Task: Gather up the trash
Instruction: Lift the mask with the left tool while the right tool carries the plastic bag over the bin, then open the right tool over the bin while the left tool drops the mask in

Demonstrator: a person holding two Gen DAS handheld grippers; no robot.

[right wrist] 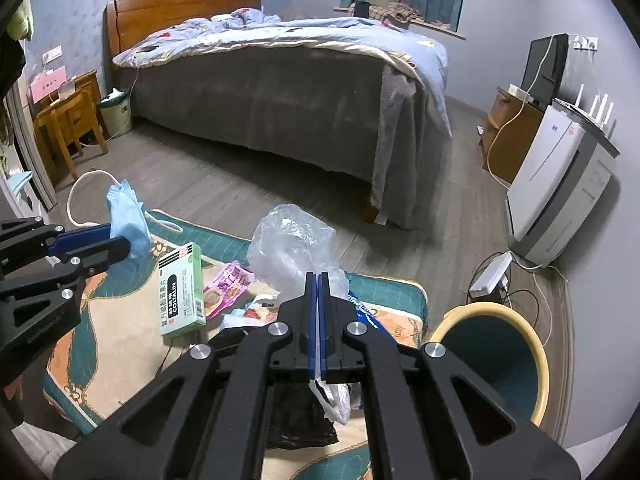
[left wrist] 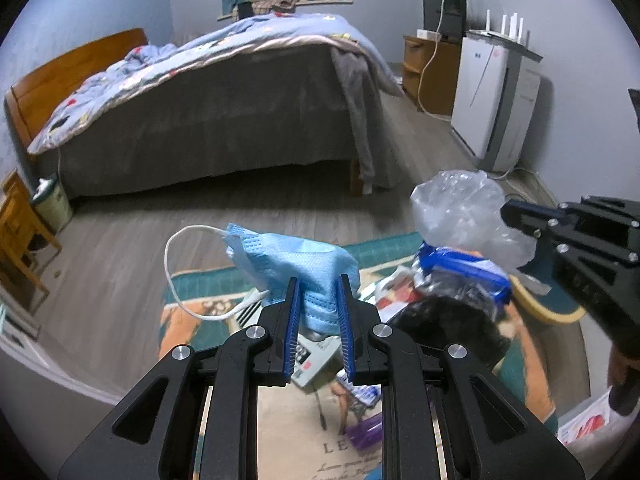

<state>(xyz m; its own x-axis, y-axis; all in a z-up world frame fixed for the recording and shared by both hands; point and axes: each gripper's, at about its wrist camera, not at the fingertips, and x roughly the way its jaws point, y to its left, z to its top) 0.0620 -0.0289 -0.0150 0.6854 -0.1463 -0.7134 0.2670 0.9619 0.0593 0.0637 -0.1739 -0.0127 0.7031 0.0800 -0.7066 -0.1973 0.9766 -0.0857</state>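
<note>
Left claw (left wrist: 319,292) nearly shut, pinching soft, light blue mask (left wrist: 296,264) by its middle fold; right claw (right wrist: 318,284) shut tight on thin, crinkly plastic bag (right wrist: 294,240).

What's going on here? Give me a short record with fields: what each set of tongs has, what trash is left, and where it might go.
left tongs: shut on blue face mask, lifted off the rug
right tongs: shut on clear plastic bag
bag contents: wrappers, one blue; a dark bag hangs below
trash still on rug: green medicine box, pink wrapper, other small scraps
likely destination: yellow-rimmed bin beside the rug, a guess
setting: bedroom, bed behind
</note>
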